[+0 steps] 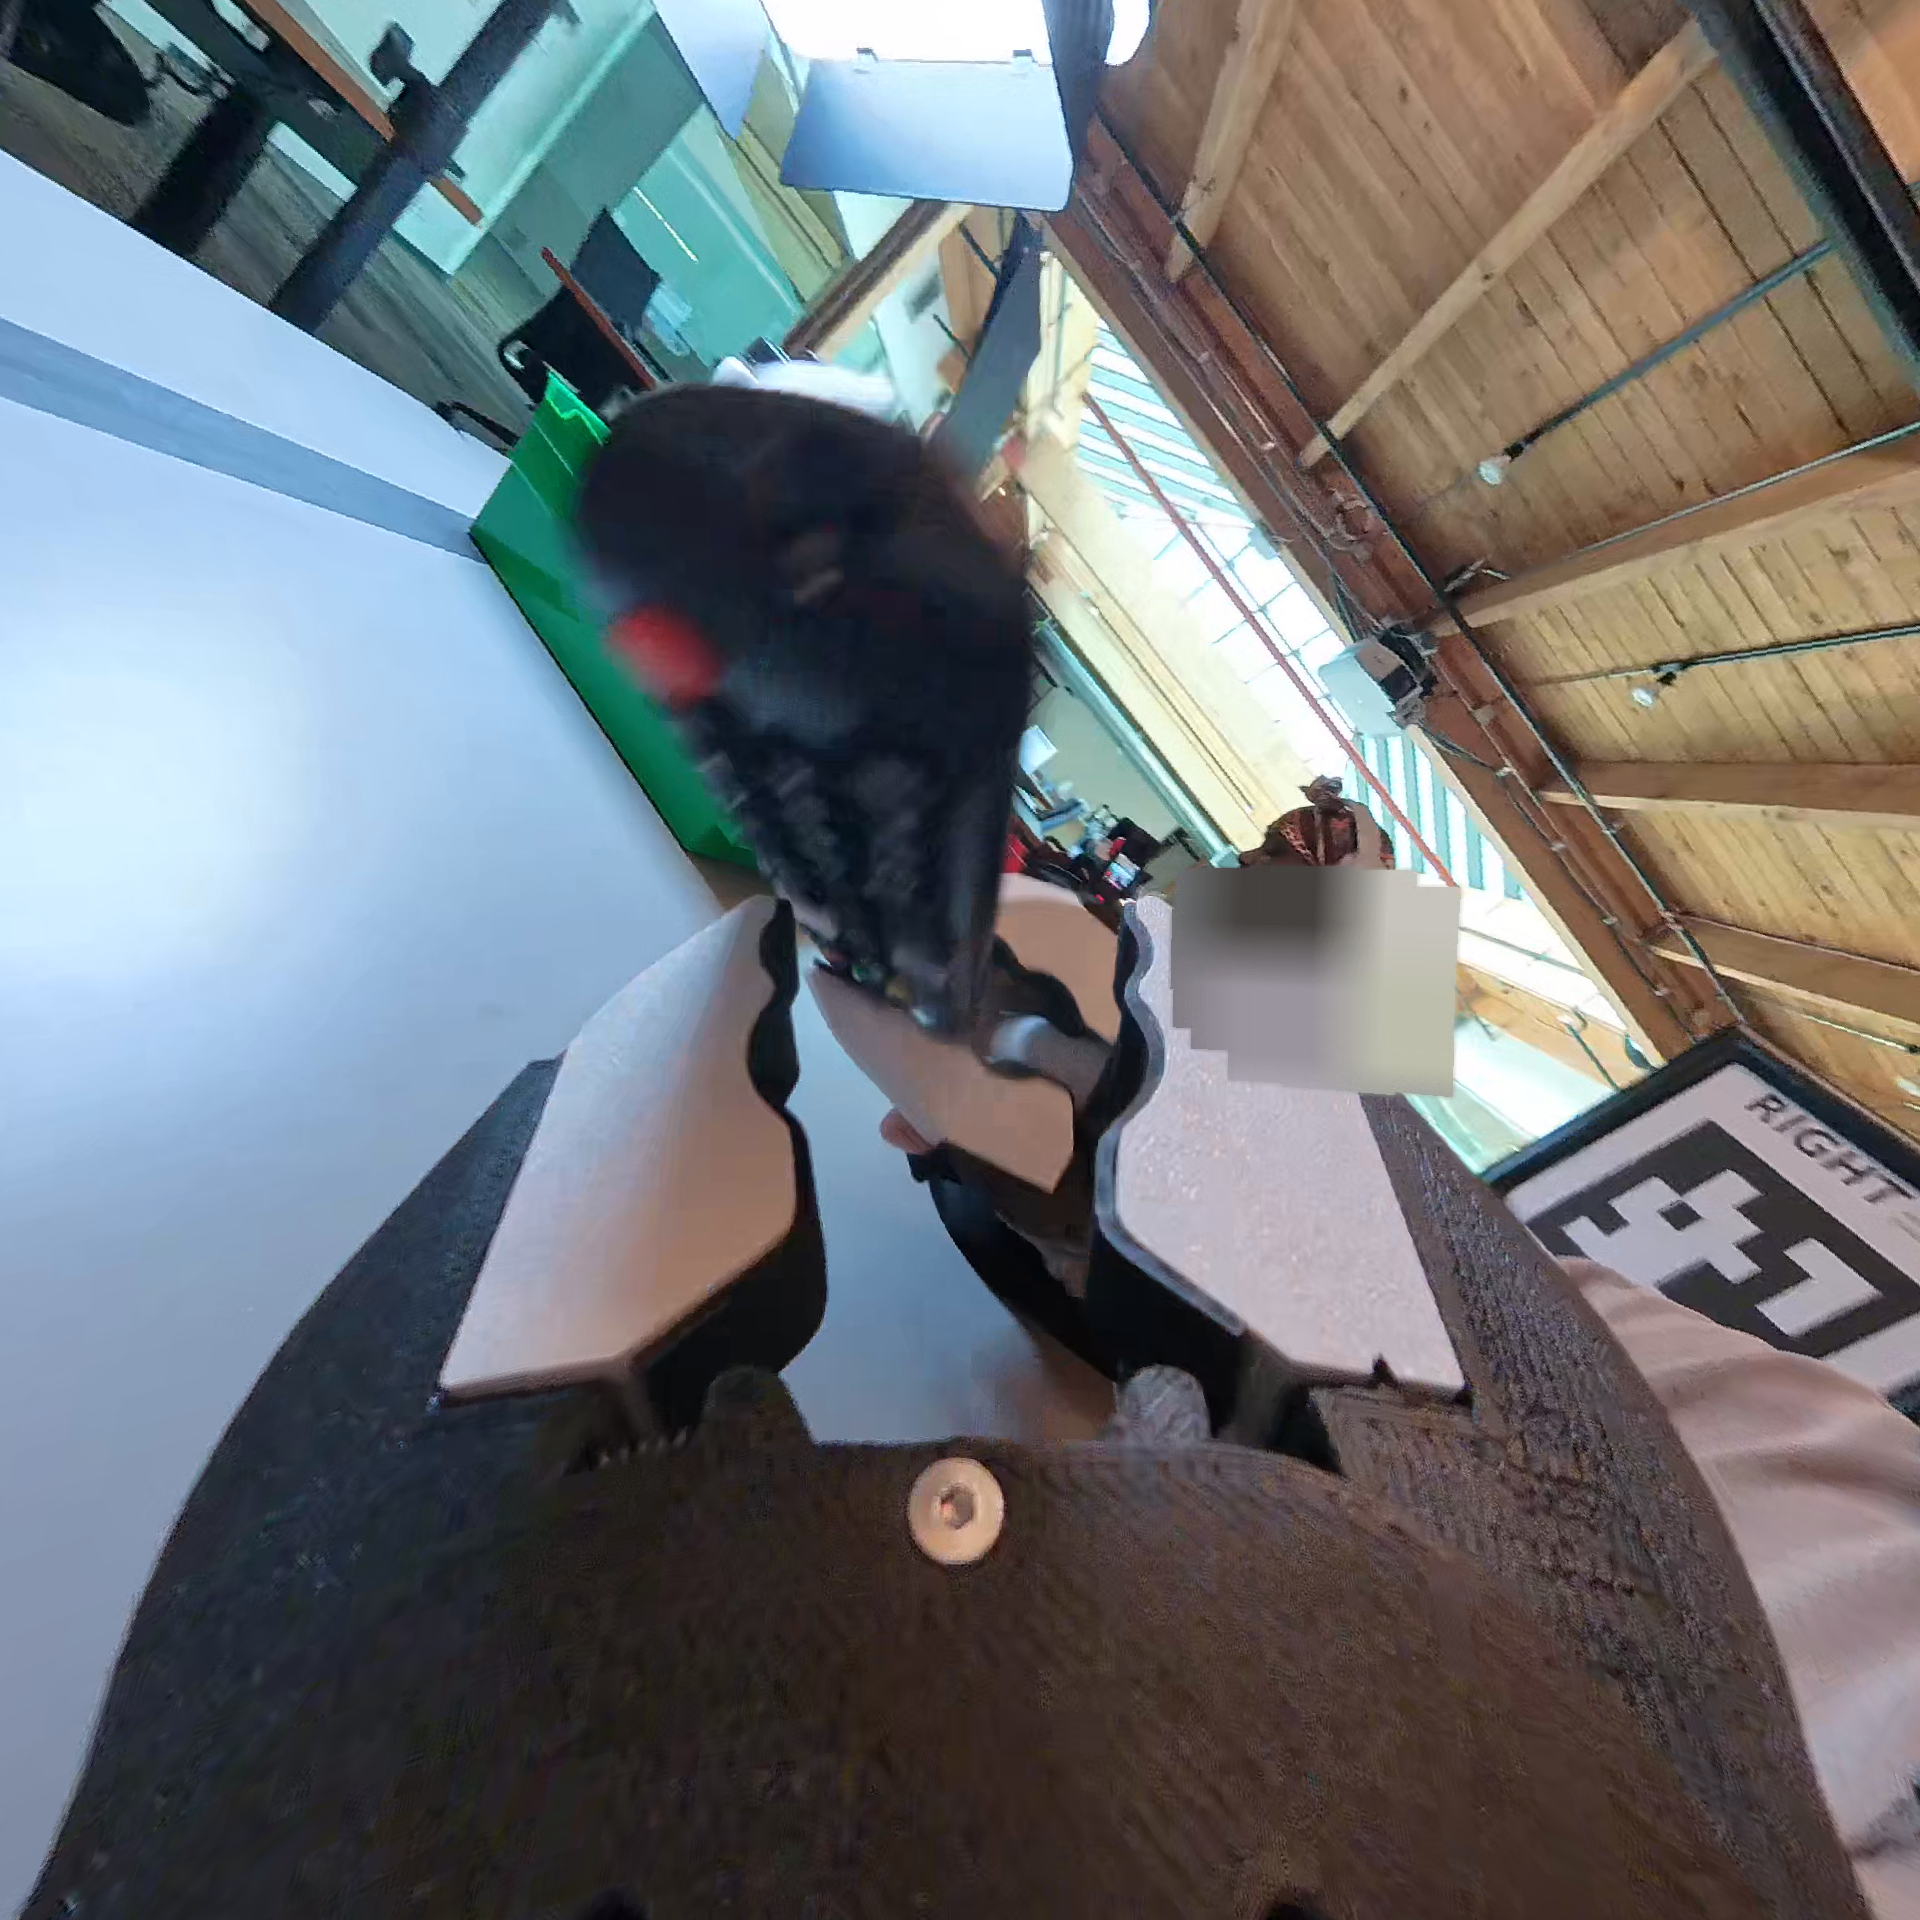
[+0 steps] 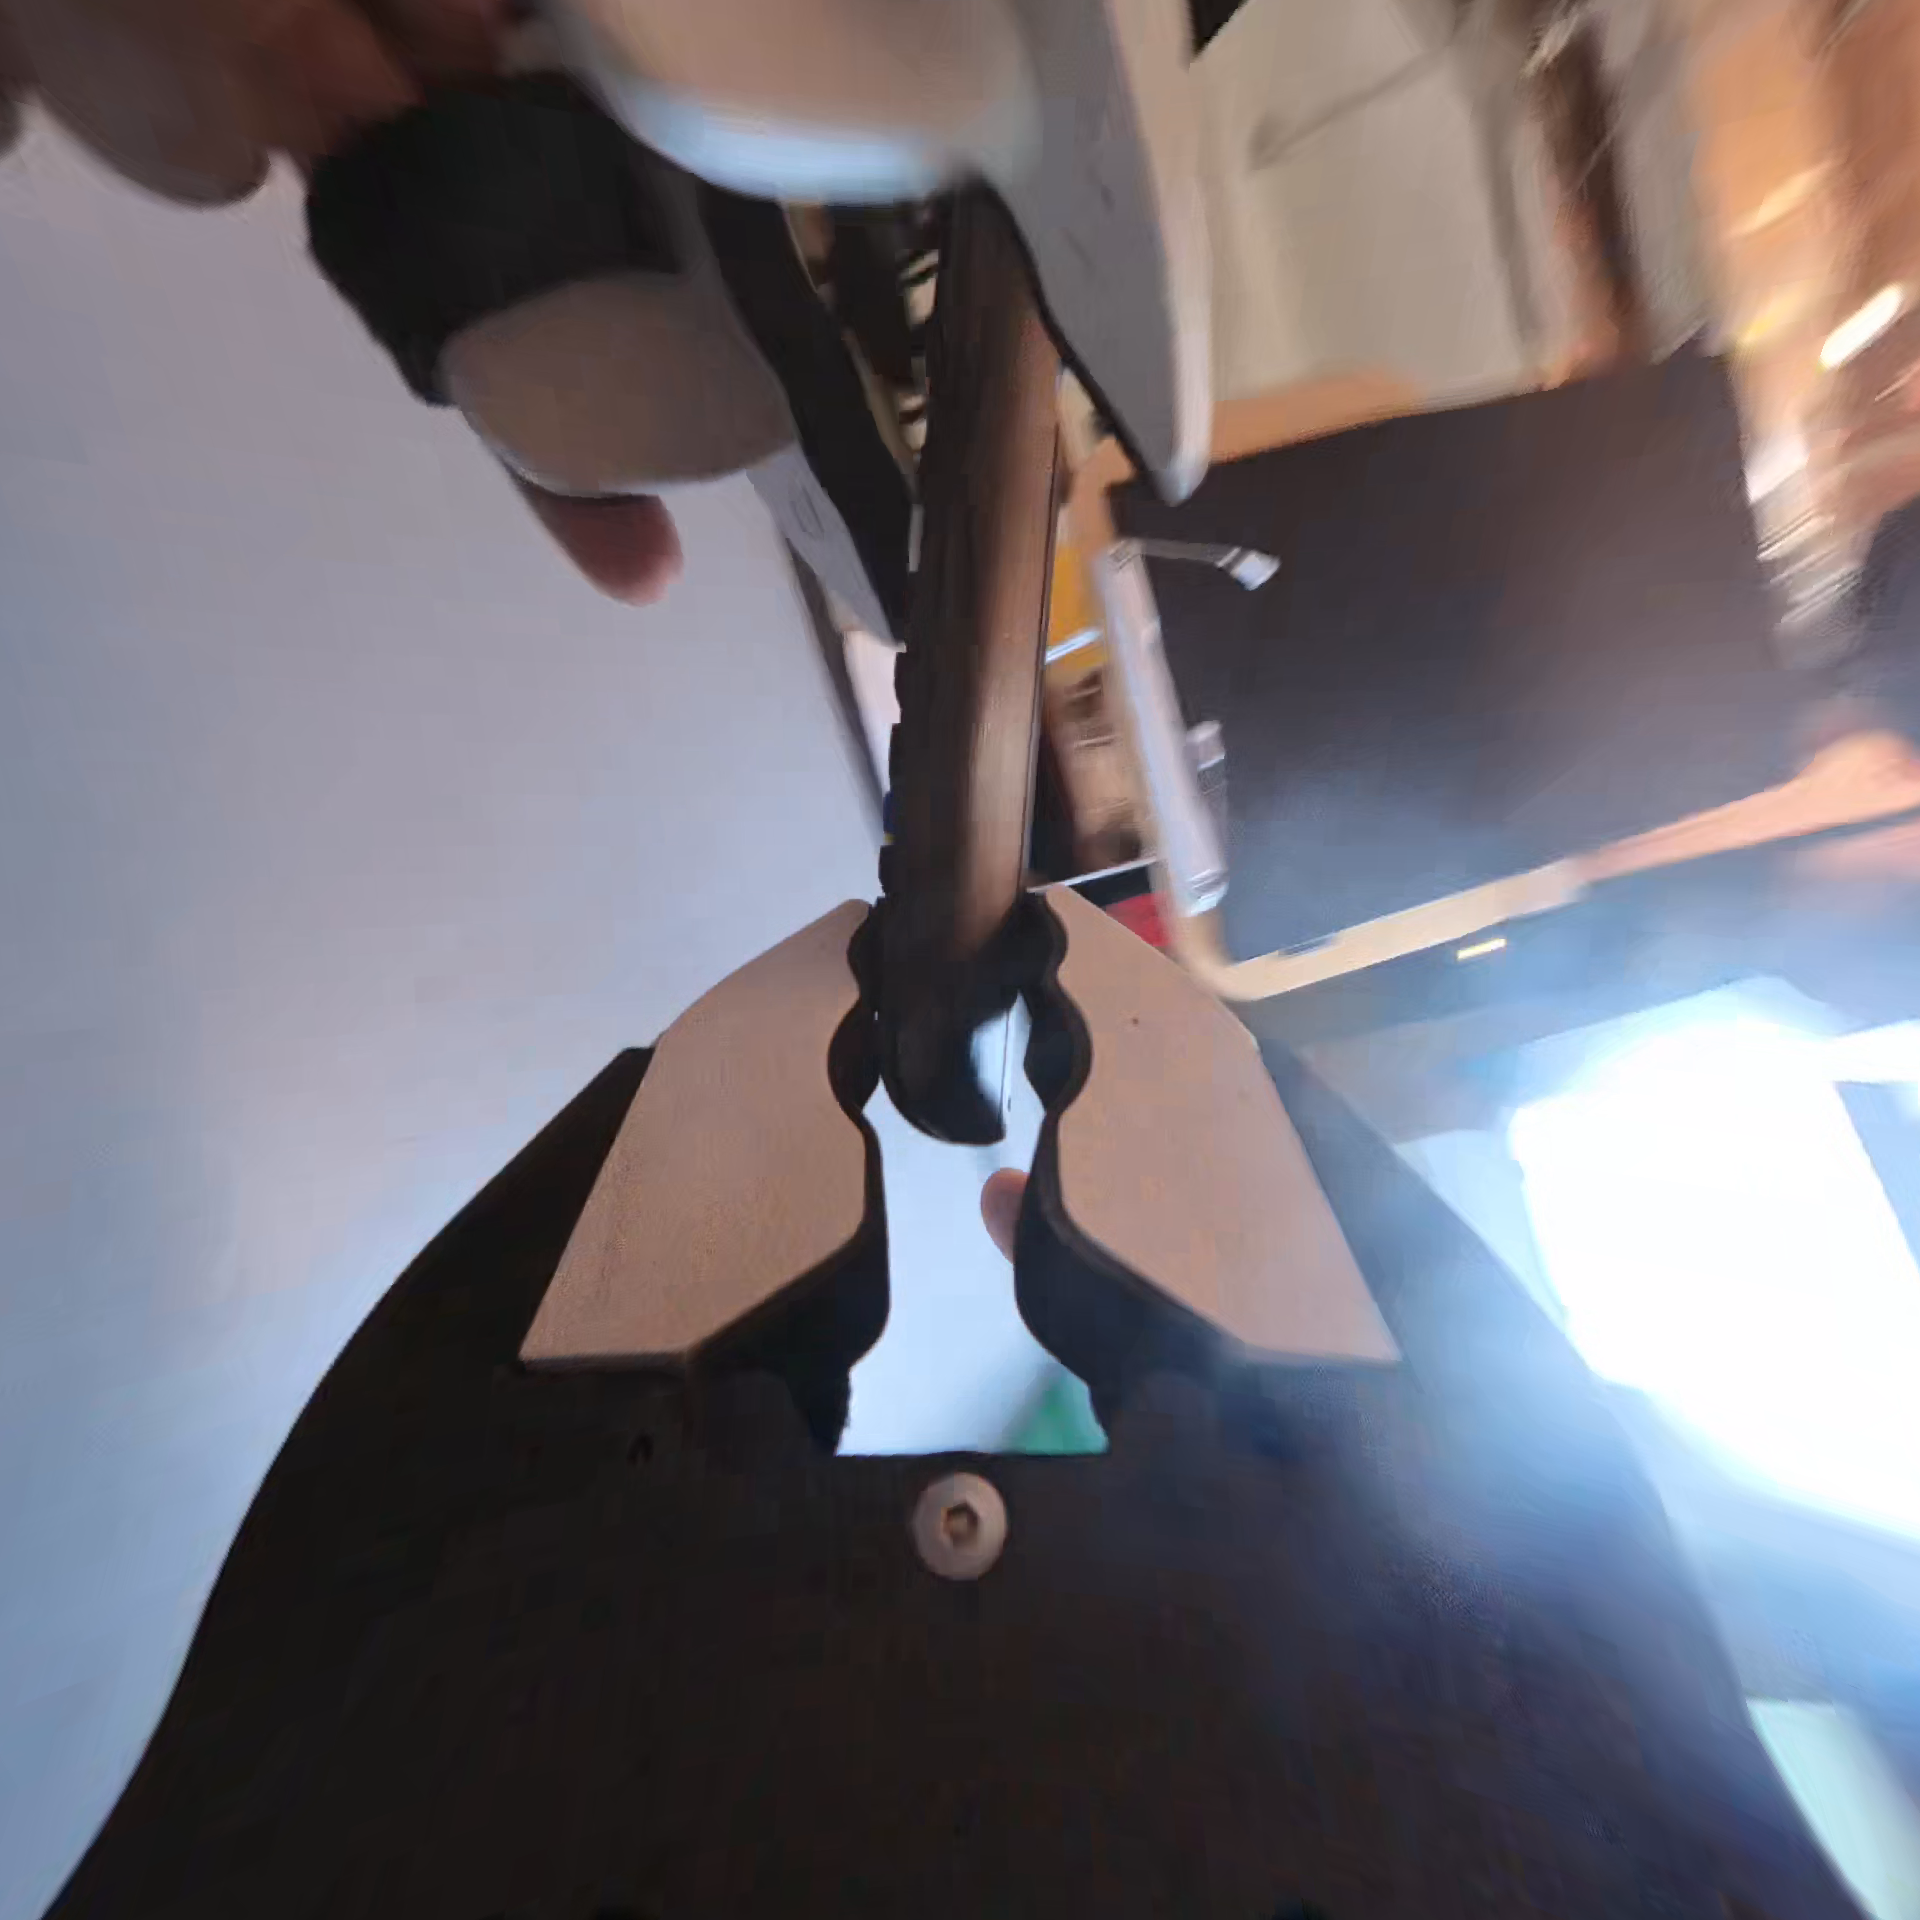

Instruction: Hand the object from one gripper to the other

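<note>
Right gripper [image 2: 951,997] is clamped on one end of the remote [image 2: 977,665], a long dark thing with buttons, blurred in both views. It sticks out from the fingertips, up off the white table [image 1: 260,831].

Left gripper [image 1: 951,997] has its fingers spread wide with nothing between the pads. The remote [image 1: 821,675] hangs just past its tips, pinched by the other gripper's fingers showing low in the gap.

Judgement: the handover is either just finished or about to start; one frame can't say. If the left is the receiver, closing and the right's release are left.

Green bin [image 1: 582,623] sits at the table edge.
</note>
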Available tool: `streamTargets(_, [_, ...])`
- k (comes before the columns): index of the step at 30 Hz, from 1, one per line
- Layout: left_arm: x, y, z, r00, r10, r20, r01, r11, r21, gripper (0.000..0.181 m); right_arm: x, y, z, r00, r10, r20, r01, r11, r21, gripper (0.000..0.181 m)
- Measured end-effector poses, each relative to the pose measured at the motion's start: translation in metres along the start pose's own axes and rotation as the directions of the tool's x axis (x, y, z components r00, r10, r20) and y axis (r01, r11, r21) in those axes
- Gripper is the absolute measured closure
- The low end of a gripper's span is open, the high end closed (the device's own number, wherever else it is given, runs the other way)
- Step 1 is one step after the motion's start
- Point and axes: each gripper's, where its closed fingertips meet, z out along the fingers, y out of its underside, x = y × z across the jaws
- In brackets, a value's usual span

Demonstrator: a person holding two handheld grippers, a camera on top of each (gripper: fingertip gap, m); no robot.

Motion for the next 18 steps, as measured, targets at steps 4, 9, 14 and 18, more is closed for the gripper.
streamTargets(4, [-0.025, -0.005, -0.007, 0.999, -0.029, 0.045, 0.028, 0.999, 0.025, 0.146, -0.010, -0.025, -0.001, 0.988, -0.141, -0.059, 0.144, 0.987, 0.065, 0.156])
streamTargets(9, [-0.001, -0.019, -0.013, 0.985, 0.004, -0.171, 0.000, 1.000, 0.018, 0.155, -0.015, -0.065, -0.032, 0.968, 0.135, 0.214, -0.208, 0.906, 0.368, 0.135])
streamTargets(14, [0.046, -0.025, -0.026, 0.891, 0.196, -0.408, -0.204, 0.979, 0.024, 0.158, 0.030, -0.086, -0.069, 0.509, 0.541, 0.670, -0.850, 0.439, 0.291, 0.120])
streamTargets(18, [0.070, 0.001, -0.023, 0.811, 0.252, -0.527, -0.314, 0.949, -0.029, 0.158, 0.007, -0.077, -0.056, 0.025, 0.578, 0.816, -0.966, 0.222, -0.128, 0.122])
